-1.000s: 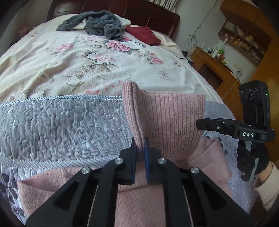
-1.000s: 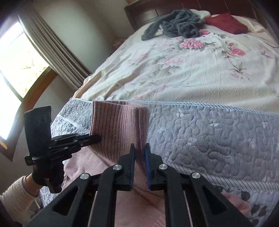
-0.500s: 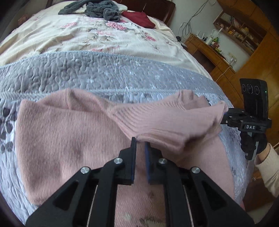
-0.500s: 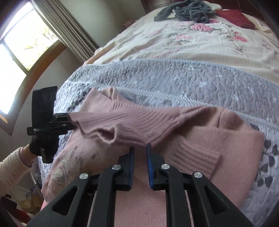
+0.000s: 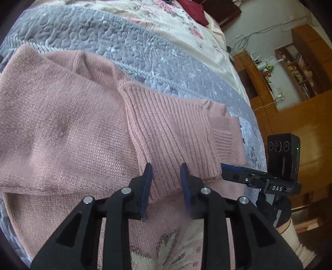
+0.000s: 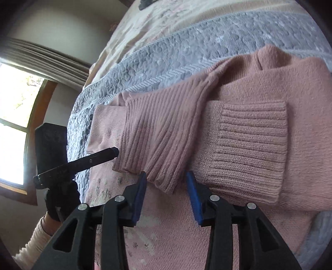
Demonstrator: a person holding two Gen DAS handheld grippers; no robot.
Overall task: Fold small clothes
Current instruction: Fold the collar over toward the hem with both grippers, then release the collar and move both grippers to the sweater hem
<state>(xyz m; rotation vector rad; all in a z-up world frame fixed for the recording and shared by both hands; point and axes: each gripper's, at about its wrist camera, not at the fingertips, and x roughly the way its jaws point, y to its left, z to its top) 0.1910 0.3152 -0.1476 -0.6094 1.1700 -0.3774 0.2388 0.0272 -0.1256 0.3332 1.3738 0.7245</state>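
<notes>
A pink knit sweater (image 5: 62, 128) lies on the grey quilted band (image 5: 128, 41) of the bed. Its ribbed hem (image 5: 178, 128) is folded up over the body and rests there loose. My left gripper (image 5: 166, 182) stands open just behind the ribbed fold's near edge, gripping nothing. In the right wrist view my right gripper (image 6: 166, 182) is likewise open at the ribbed hem (image 6: 157, 141), beside a folded sleeve cuff (image 6: 253, 149). Each gripper shows in the other's view: the right gripper (image 5: 228, 168) at the fold's right corner, the left gripper (image 6: 112, 153) at its left corner.
A floral bedspread (image 5: 176, 22) and a red pillow (image 5: 193, 12) lie beyond the grey band. Wooden cabinets and shelves (image 5: 300, 68) stand to the right of the bed. A window (image 6: 12, 124) with curtains is on the left. Gloved hands hold both grippers.
The ribbed hem, held up by both shut grippers a second ago, came down onto the sweater's body. Both grippers have opened and let go of it.
</notes>
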